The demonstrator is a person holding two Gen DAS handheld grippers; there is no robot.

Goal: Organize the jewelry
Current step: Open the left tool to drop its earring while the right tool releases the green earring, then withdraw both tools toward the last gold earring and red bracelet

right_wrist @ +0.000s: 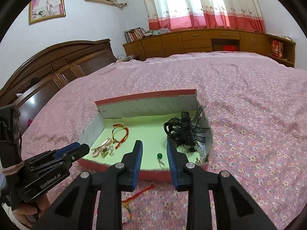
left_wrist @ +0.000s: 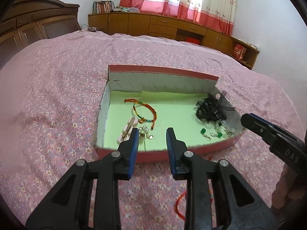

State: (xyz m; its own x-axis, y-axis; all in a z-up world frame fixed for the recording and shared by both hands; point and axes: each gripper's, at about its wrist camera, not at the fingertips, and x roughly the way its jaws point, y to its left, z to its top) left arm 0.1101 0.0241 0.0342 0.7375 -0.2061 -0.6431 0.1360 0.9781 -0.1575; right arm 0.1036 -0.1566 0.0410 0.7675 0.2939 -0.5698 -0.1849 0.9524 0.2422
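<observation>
The pink floral bedspread fills most of both views, and its softness is the first hazard: the shallow red-rimmed cardboard box sits on it at frame centre and could tip or slide if a gripper leans on its near wall. Inside, on the green lining, a black mesh hair ornament fills the right-hand corner; its loops could snag a fingertip and drag the small pieces beside it. A multicoloured woven cord bracelet lies left of centre, with a pink hair clip and silvery trinkets below it, and green-stone earrings sit lower right.

Both grippers hang over the near wall, holding nothing: the left gripper and the right gripper each have their jaws parted with only air between.

A red cord lies outside the box on the bedspread, low in the frame under the right gripper (easily missed there). It may slip from the pads, being thin.
</observation>
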